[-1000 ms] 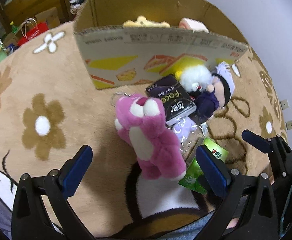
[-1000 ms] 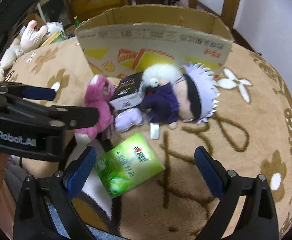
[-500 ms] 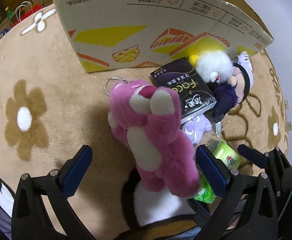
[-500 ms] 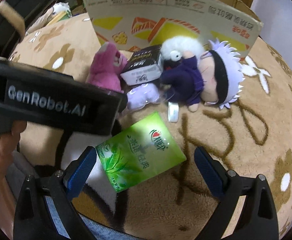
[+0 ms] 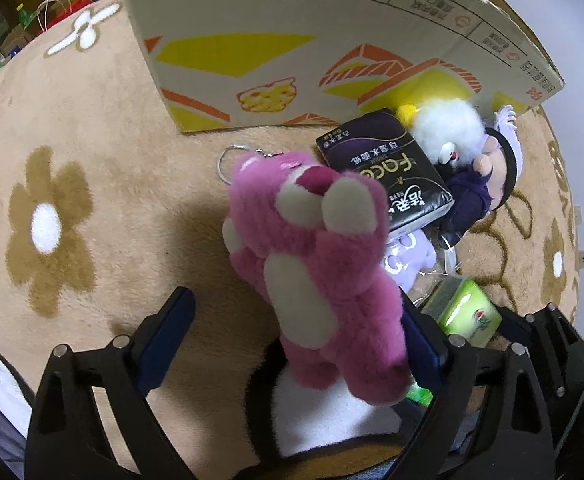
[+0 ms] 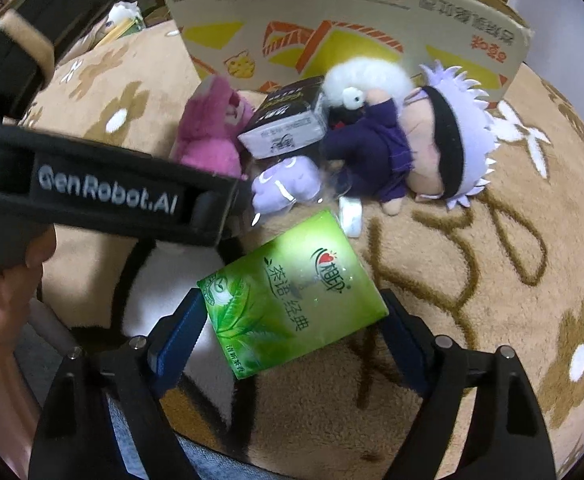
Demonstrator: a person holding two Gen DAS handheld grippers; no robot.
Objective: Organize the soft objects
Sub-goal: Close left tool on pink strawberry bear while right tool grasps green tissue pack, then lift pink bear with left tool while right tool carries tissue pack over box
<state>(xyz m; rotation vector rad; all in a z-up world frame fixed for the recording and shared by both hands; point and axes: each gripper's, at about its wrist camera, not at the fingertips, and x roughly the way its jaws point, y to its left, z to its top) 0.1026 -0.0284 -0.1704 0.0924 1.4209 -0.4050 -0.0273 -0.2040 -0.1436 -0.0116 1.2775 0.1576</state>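
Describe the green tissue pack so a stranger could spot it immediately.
Start at the big cardboard box on the tan flowered blanket. Toys lie heaped before it; nearer the camera than the small lilac plush lies the green tissue pack. It alone is flat, glossy and leaf-printed.

Left gripper [image 5: 296, 338] spread wide around pink bear [image 5: 320, 264]; contact seemingly only at right finger.

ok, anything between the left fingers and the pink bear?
Nothing visible. The pink bear already lies in the open left gripper, hard against its right finger, with a gap to the other. The black tissue pack lies beyond.
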